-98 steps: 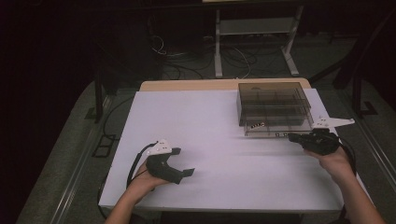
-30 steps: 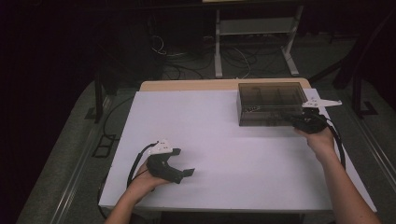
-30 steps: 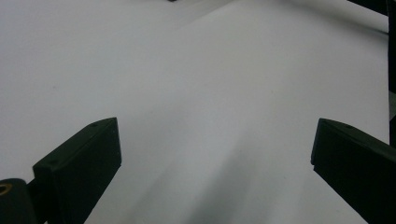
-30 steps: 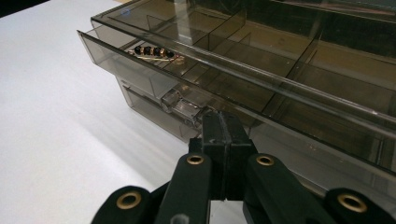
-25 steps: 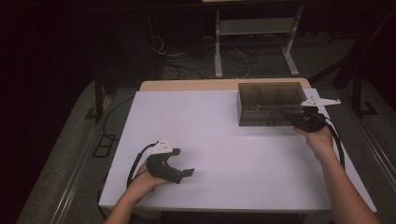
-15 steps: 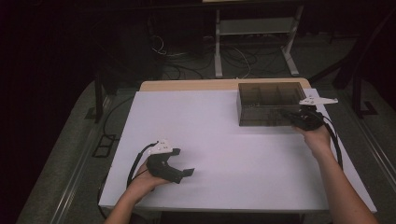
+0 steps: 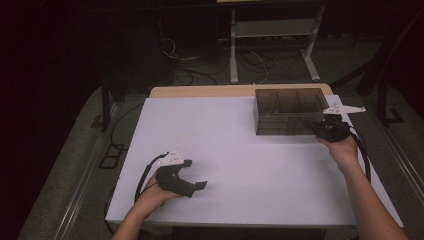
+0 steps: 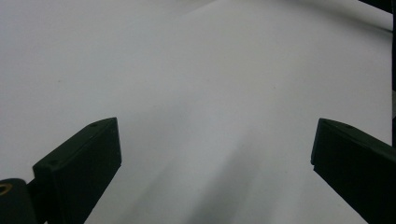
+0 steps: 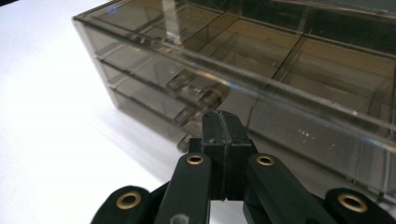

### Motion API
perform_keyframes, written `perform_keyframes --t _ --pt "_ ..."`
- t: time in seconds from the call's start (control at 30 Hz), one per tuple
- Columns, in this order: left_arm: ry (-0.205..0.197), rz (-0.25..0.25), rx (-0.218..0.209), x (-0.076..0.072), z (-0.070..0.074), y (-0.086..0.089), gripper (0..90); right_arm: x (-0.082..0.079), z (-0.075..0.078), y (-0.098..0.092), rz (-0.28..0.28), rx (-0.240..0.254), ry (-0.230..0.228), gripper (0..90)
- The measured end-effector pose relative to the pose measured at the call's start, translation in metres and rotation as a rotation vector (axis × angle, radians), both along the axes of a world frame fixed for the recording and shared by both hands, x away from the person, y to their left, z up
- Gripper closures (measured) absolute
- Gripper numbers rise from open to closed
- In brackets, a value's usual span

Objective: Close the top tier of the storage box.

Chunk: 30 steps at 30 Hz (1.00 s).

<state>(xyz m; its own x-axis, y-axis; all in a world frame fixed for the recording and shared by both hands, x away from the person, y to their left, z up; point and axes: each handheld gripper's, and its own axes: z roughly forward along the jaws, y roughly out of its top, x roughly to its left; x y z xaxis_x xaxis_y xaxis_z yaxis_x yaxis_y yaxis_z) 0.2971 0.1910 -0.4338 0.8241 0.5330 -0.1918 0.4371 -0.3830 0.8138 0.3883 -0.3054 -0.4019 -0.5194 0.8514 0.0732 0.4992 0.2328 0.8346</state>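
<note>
**Closed Jaws at the Front of a Smoked Drawer Box**

Where a label or brand mark might be looked for, no readable writing appears on the box or the grippers. The drawer box is smoky, see-through plastic and stands at the far right of the white table, close to its back edge. Seen from the right gripper view, the drawer box has stacked shallow drawers with small pull tabs on the front, and its top level is split by dividers into several compartments. Nothing can be made out lying in those compartments through the tinted plastic.

The right gripper, held in the person's right hand, sits at the box's front right corner. In its own view the right gripper has its jaws pressed together with nothing between them, the tips just at the lower drawer tabs; whether they touch cannot be told.

The left gripper rests on the table near the front left, well apart from the box, its jaws spread wide over bare white surface.
</note>
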Motion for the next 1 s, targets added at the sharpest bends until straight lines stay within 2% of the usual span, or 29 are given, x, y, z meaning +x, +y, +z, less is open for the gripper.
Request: perform_keyframes --t 0.2,0.27,0.37,0.6,1.0 --pt "0.004 -0.005 -0.002 0.0 -0.001 0.0 0.7 -0.012 -0.001 0.002 0.033 -0.015 0.014 79.5" --pt "0.004 -0.003 -0.002 0.001 -0.001 0.0 0.7 -0.016 0.0 0.003 0.048 -0.005 0.014 74.5" --pt "0.003 -0.008 -0.002 0.001 -0.001 -0.001 0.6 -0.025 0.0 0.008 0.071 0.003 0.018 61.9" --pt "0.002 -0.013 -0.001 0.001 0.0 -0.003 0.7 -0.044 0.0 0.02 0.125 0.03 0.015 45.5" --pt "0.0 -0.011 0.003 0.001 0.0 -0.001 0.7 -0.071 -0.011 0.034 0.187 0.045 0.019 27.2"
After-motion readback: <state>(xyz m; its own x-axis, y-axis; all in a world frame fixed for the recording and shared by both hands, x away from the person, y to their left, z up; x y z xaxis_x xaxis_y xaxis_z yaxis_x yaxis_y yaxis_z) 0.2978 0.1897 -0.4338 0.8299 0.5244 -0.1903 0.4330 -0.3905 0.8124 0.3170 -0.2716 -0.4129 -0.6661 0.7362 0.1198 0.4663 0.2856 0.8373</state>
